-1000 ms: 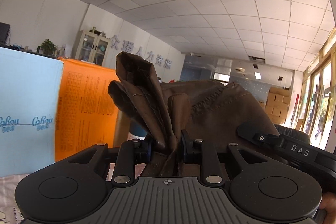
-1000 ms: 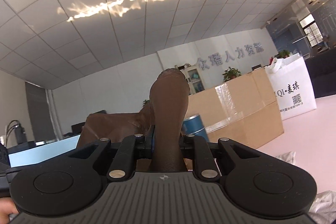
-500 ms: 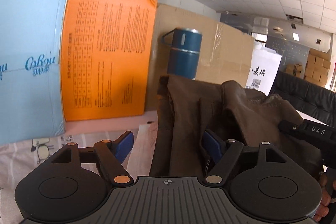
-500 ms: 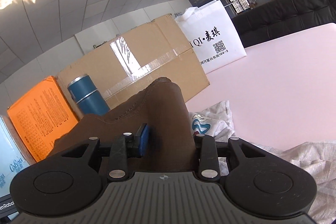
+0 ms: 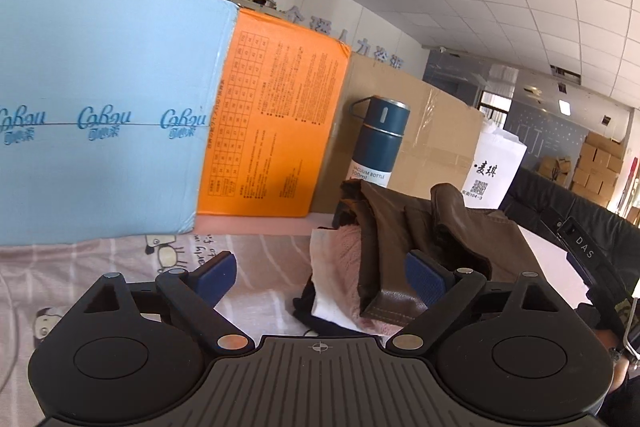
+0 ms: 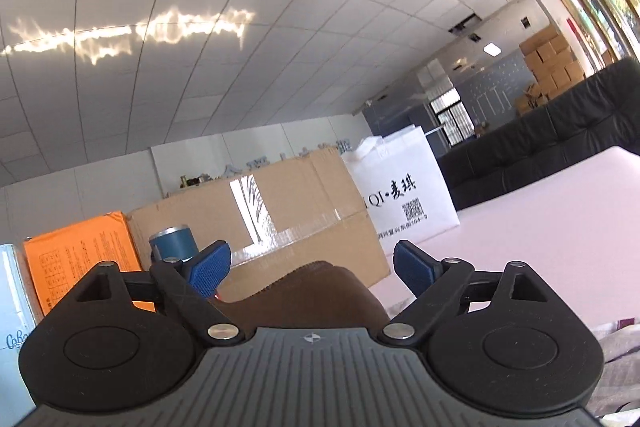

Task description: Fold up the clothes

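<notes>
A brown leather-like garment (image 5: 452, 247) lies folded on a small pile, over a pink and white fleecy garment (image 5: 340, 267) and something dark beneath. My left gripper (image 5: 320, 273) stands open just in front of the pile, its right pad beside the brown cloth, nothing between the fingers. In the right wrist view the brown garment (image 6: 304, 297) bulges low between the spread fingers of my right gripper (image 6: 312, 265), which is open and tilted up toward the ceiling. The right gripper's black body (image 5: 588, 255) shows at the far right of the left wrist view.
At the back stand a light blue package (image 5: 100, 147), an orange box (image 5: 276, 131), a blue vacuum bottle (image 5: 376, 143), a cardboard box (image 6: 288, 219) and a white paper bag (image 6: 404, 203). A patterned pink sheet (image 5: 120, 267) covers the table near me. A black sofa (image 6: 560, 143) lies beyond the pink tabletop (image 6: 540, 227).
Both grippers were shut on the raised brown garment; they lowered it onto the pile and opened. The garment now rests free and both have drawn back slightly.
</notes>
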Available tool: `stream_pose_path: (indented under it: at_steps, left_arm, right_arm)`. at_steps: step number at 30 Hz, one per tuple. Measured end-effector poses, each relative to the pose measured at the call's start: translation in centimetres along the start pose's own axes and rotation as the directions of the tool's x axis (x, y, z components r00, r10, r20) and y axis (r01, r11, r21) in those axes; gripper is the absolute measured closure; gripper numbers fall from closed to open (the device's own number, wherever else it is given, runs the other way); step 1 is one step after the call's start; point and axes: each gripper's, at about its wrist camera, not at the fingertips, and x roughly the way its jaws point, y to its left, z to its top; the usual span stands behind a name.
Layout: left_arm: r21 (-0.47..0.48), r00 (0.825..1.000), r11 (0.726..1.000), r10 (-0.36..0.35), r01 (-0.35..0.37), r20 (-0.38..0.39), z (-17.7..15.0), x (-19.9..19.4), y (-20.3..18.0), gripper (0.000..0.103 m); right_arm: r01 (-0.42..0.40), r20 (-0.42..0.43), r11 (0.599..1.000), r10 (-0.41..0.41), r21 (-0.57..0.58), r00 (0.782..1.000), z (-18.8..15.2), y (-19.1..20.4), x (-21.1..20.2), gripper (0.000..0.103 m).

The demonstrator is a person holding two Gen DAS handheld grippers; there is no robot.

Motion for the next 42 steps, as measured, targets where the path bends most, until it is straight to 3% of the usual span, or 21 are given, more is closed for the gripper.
stream_pose_path:
  at_steps: [5, 10, 13, 17, 21, 26, 31, 35, 38, 42]
  left_arm:
    - [0.0, 0.999, 1.0, -0.002, 0.002, 0.053, 1.2, -5.6, 1.3, 0.004]
    - [-0.022, 0.995, 0.996, -0.086, 0.087, 0.055, 1.7, -9.5, 1.1, 0.001]
    - [0.013, 0.99, 0.993, -0.114, 0.114, 0.086, 2.1, -11.6, 0.7, 0.0]
    - [0.08, 0.977, 0.986, -0.156, 0.146, 0.145, 2.4, -14.4, 0.9, 0.0]
    - [0.11, 0.965, 0.976, -0.205, 0.189, 0.165, 2.6, -16.0, 1.6, 0.0]
    - [0.095, 0.956, 0.978, -0.201, 0.184, 0.213, 3.0, -16.5, 2.5, 0.0]
    - [0.08, 0.967, 0.985, -0.167, 0.154, 0.192, 3.1, -15.9, 2.7, 0.0]
    - [0.138, 0.966, 0.978, -0.182, 0.158, 0.182, 2.6, -15.5, 2.0, 0.0]
    - [0.158, 0.974, 0.977, -0.165, 0.14, 0.157, 2.1, -14.8, 1.7, 0.0]
    - [0.192, 0.981, 0.976, -0.131, 0.103, 0.143, 1.3, -13.9, 1.1, 0.0]
  right_arm:
    - [-0.045, 0.045, 0.999, 0.045, 0.019, 0.998, 3.4, 2.4, -6.1, 0.005]
    - [-0.092, 0.091, 0.995, 0.088, 0.036, 0.992, 6.7, 4.9, -12.1, 0.0]
    - [-0.149, 0.086, 0.988, 0.145, 0.042, 0.986, 10.3, 6.9, -16.3, 0.0]
    - [-0.109, 0.028, 0.994, 0.109, -0.024, 0.994, 14.3, 9.8, -21.8, 0.0]
    - [-0.04, 0.034, 0.998, 0.042, -0.057, 0.999, 15.2, 11.7, -26.7, 0.0]
    - [0.084, 0.047, 0.992, -0.079, -0.097, 0.996, 15.6, 14.6, -28.3, 0.0]
    - [0.051, 0.068, 0.98, -0.039, -0.194, 0.997, 15.5, 18.0, -28.6, 0.0]
    - [-0.014, 0.069, 0.974, 0.03, -0.227, 0.997, 15.4, 19.4, -28.6, 0.0]
    - [-0.031, 0.056, 0.975, 0.044, -0.218, 0.997, 14.4, 18.7, -28.3, 0.0]
    - [-0.056, -0.036, 0.983, 0.05, -0.173, 0.998, 13.2, 16.6, -27.0, 0.0]
